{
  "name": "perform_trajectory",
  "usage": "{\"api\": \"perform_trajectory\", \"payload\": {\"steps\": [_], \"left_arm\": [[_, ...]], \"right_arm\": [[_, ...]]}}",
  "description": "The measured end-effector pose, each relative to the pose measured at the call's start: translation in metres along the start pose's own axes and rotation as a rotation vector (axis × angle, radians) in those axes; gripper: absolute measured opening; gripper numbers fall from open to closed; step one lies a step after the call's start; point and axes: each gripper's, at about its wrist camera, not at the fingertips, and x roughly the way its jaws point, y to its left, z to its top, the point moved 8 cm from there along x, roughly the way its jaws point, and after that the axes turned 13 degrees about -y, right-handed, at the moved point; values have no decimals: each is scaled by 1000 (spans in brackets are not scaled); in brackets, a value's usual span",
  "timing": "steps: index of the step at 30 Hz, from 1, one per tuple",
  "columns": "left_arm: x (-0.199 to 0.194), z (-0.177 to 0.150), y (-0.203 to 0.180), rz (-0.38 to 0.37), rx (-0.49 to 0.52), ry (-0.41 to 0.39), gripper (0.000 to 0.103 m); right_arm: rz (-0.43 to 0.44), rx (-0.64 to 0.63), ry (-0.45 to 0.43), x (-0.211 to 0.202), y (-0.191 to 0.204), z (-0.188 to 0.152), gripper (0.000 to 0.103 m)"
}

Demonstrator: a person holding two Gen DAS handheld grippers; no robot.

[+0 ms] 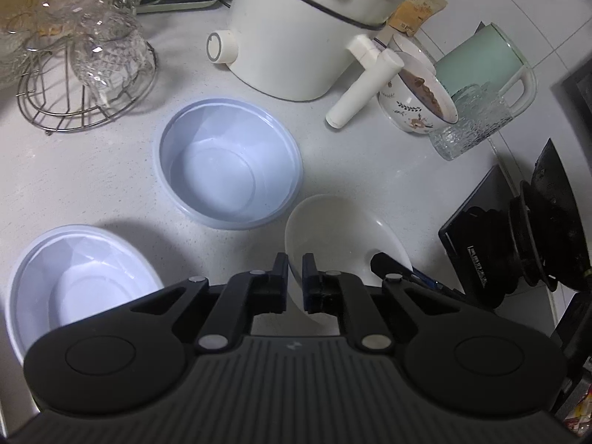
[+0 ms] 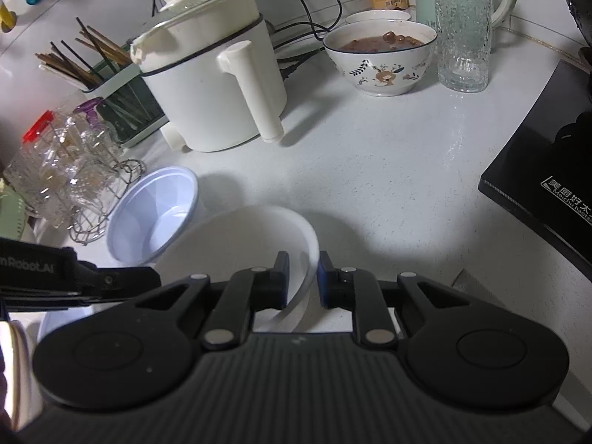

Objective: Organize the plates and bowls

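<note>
A white ceramic bowl (image 1: 340, 236) is held between both grippers above the white counter. My left gripper (image 1: 295, 272) is shut on its left rim. My right gripper (image 2: 303, 273) straddles its right rim (image 2: 309, 248) with the jaws narrowly apart, one finger inside and one outside. The bowl also shows in the right wrist view (image 2: 240, 244). Two pale blue plastic bowls stand on the counter: one in the middle (image 1: 227, 162), also in the right wrist view (image 2: 155, 214), and one at the near left (image 1: 81, 277).
A white electric pot (image 1: 296, 33) stands behind, with a patterned bowl of food (image 1: 418, 100), a glass tumbler (image 1: 466, 125) and a green kettle (image 1: 484, 63) to its right. A wire rack of glasses (image 1: 85, 70) is left. A black induction hob (image 2: 547, 177) lies right.
</note>
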Motion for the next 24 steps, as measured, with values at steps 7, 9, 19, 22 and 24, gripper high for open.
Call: {"api": "perform_trajectory", "payload": {"steps": [7,9,19,22,24], "left_arm": [[-29,7,-8,-16,-16,-19,9],[-37,8,-10,-16,-19,-23,9],[-85,7,-5,-10,-33,-58,9],[-98,8,-1,8,-41,-87,9],[-106,9,2,9,-51,-100,9]], "right_arm": [[20,-4,0,-21,8,12,19],[28,1,-4,-28,10,16,19],[105,-18,-17,-60,29,29,19],[139,-25,-23,-65,39,31,19],[153,-12,-16,-67,43,30,19]]}}
